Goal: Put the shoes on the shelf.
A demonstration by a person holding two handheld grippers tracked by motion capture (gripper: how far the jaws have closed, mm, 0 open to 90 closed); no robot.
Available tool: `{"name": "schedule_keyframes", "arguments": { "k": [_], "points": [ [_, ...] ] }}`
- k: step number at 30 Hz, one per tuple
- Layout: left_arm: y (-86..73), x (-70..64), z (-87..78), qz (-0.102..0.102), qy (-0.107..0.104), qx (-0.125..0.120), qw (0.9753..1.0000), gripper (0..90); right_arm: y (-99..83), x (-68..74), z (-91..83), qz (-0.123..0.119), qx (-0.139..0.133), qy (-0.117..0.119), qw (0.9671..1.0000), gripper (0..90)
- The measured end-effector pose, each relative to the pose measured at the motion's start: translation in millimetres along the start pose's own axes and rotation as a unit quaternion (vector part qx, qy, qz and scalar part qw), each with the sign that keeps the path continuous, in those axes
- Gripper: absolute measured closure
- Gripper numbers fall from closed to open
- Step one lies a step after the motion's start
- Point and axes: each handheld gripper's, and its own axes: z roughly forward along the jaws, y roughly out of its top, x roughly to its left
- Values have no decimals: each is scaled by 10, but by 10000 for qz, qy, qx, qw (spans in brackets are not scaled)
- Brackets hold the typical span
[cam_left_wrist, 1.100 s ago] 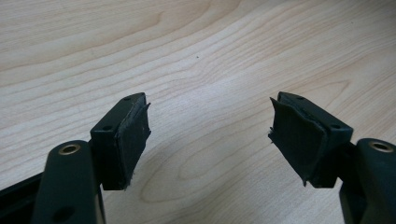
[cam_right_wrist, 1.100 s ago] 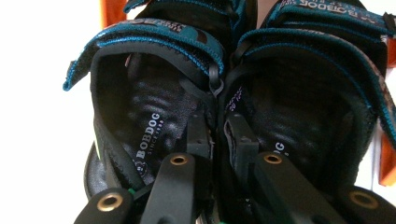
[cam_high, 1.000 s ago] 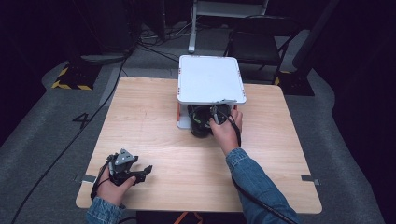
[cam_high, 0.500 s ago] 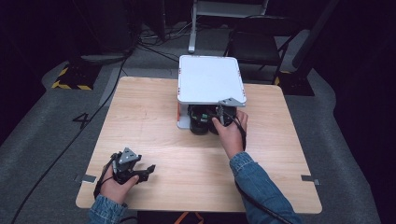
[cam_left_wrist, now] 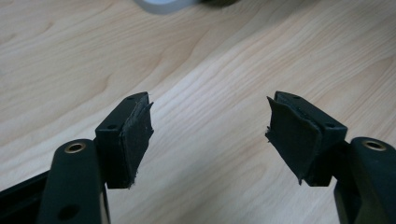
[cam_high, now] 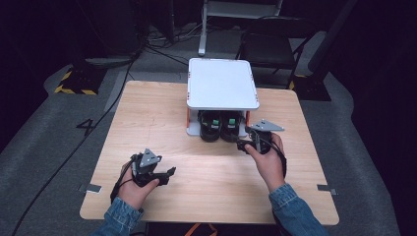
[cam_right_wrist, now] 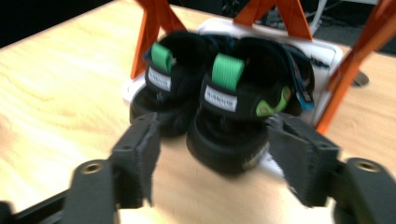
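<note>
The left gripper (cam_high: 164,173) sits low over the near-left part of the wooden table (cam_high: 147,123), held in the person's left hand (cam_high: 135,184), with its grey three-cornered plate on top and its jaws pointing to the right along the table. In the left gripper view (cam_left_wrist: 208,133) its jaws stand wide apart with nothing between them, only bare wood grain beneath and ahead; the black pads (cam_left_wrist: 135,140) are frayed at their edges. Well ahead and to the right of that gripper stands a small rack with a white top shelf (cam_high: 222,83) on orange legs (cam_high: 188,118) over a white base. A pair of black sandals (cam_high: 220,127) sits side by side on that base under the shelf, heels toward the person. The right gripper (cam_high: 244,145) is just beside the rack's near-right corner, held in the right hand (cam_high: 268,160), its jaws pointing left toward the sandals. In the right gripper view (cam_right_wrist: 212,142) its jaws are spread wide and grip nothing. Just ahead of them is the right sandal (cam_right_wrist: 243,112), its heel between the jaw tips but apart from both, with a green pull loop (cam_right_wrist: 228,71) and a white label; the left sandal (cam_right_wrist: 170,88) is touching it on the left.
</note>
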Motion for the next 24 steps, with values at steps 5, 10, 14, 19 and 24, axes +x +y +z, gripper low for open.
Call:
{"name": "schedule_keyframes", "arguments": {
  "k": [5, 10, 14, 19, 24],
  "points": [
    [196, -80, 137, 70, -238, -18, 9997, 361, -139, -30, -42, 268, 134, 359, 9989, 306],
    [361, -120, 315, 314, -472, 97, 9983, 593, -237, 2, -15, -471, 580, 529, 9958, 473],
    [490, -101, 502, 151, -395, 61, 9991, 612, -287, -34, -5, -579, 622, 531, 9950, 551],
    [639, -84, 747, 69, -319, 40, 9995, 631, -343, -141, 42, 82, 639, 416, 9971, 561],
    [730, -115, 1015, -92, -213, -93, 9997, 576, -363, -189, 169, 179, 540, 221, 9981, 440]
  ]
}}
